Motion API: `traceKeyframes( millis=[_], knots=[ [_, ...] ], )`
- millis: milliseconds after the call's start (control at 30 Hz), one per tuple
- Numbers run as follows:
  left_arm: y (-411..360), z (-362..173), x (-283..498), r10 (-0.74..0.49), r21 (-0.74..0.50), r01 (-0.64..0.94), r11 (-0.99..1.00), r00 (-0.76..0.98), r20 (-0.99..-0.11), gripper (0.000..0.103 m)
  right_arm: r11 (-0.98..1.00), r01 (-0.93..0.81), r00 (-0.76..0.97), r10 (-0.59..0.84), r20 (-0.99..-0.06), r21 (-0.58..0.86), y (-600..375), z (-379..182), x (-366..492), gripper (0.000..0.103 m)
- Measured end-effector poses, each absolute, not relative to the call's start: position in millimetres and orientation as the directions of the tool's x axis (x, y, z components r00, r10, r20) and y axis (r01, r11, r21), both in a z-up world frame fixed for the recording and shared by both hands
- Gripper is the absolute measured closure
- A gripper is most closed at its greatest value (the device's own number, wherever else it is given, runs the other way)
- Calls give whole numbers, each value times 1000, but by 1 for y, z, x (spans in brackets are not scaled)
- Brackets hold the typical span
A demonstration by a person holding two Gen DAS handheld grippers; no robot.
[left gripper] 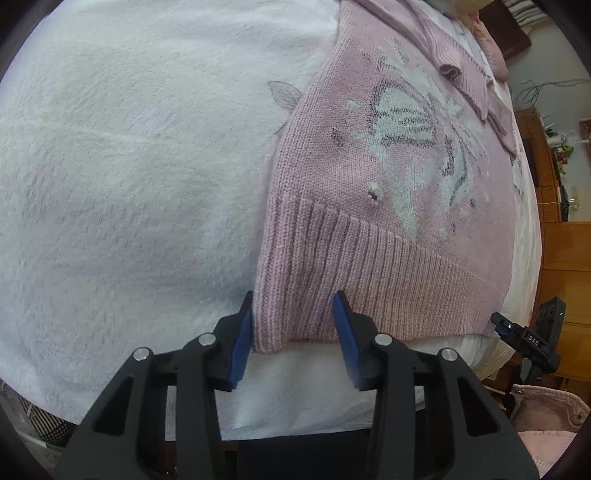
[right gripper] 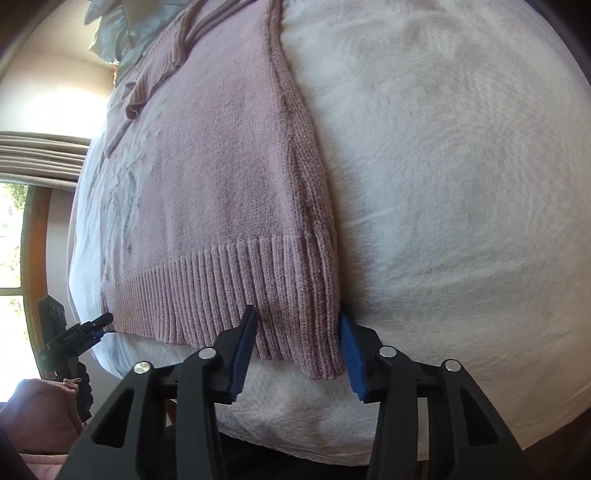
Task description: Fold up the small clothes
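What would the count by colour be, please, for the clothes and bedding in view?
Pink: 1, the sweater
White: 1, the blanket
Total: 2

White fleecy blanket (left gripper: 129,166) covers the bed, faint leaf print (left gripper: 284,96) on it. Wooden furniture (left gripper: 565,266) along the far side, cables (left gripper: 535,90) on the wall above. Window (right gripper: 13,236) with wooden frame, bunched curtain (right gripper: 44,153) above it. Pale pillow (right gripper: 110,33) at the head.
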State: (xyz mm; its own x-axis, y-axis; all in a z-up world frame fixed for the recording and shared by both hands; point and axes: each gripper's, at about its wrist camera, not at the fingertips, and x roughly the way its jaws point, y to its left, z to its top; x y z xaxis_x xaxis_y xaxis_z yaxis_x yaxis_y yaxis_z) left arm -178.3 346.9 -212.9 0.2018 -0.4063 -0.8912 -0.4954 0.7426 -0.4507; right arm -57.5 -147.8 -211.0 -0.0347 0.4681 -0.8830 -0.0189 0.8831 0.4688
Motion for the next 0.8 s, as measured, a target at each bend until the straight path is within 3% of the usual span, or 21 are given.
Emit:
traceKeyframes(
  millis=[67,167,433,800],
  knots=[
    [351,-216,-178,-460,-500,-496,710,211,-862,91,881,-1,-34,473,-880,473,-149,-211,-61,69],
    [350,-218,-173,-492,-522,-484,703,199,-848,93,873,2,-48,487,-872,487,-146,-211,-66,88],
    [349,-189,-154,-578,-630,-373,681,254,-775,95,802,68,16,594,-804,594,-155,-185,-66,91],
    [370,-142,-103,-581,-721,-329,610,433,-689,95,583,142,218,770,-600,800,-177,-136,-15,91]
  ],
)
